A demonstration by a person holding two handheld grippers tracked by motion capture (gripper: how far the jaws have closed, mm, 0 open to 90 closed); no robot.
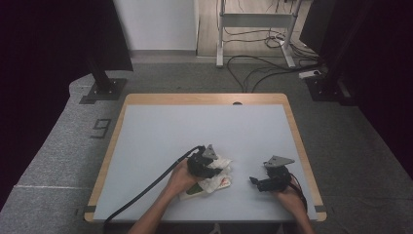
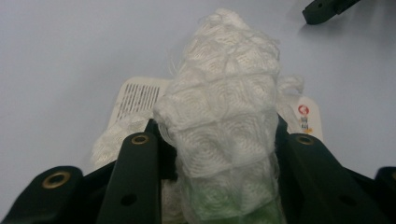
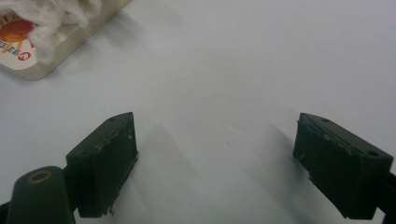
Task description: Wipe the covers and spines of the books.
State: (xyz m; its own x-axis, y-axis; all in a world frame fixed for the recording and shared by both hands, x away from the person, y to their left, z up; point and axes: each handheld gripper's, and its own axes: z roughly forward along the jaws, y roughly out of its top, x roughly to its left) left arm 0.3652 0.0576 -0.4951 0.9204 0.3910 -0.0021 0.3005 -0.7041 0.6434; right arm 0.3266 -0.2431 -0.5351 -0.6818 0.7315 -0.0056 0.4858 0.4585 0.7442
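You are seated at a pale grey-blue tabletop [image 1: 160, 131] with a light wooden rim, a hand-held black two-jaw gripper in each hand. Your left gripper [image 1: 210, 171] sits near the front middle of the tabletop, its jaws pinched on a white, quilted, net-like foam sleeve [image 2: 224, 116], the sort that cushions fruit. In the left gripper view the sleeve rises bunched between the two jaws, and something pale green shows through its lower mesh; it may be a fruit inside, but the view is too close to be sure. Beneath and behind the sleeve lies a flat cream-coloured card or packet [image 2: 137, 95] with printed lines and a small red mark, resting on the tabletop. Your right gripper [image 1: 254, 182] waits well to the right of the bundle, its jaws spread wide with nothing between them, hovering low over bare surface, the corner of the cream packet at the upper left of its view. The step in hand looks like working the foam sleeve off what it wraps. Next, you will likely need to bring the right gripper across to steady or pull the other end while the left keeps its pinch.
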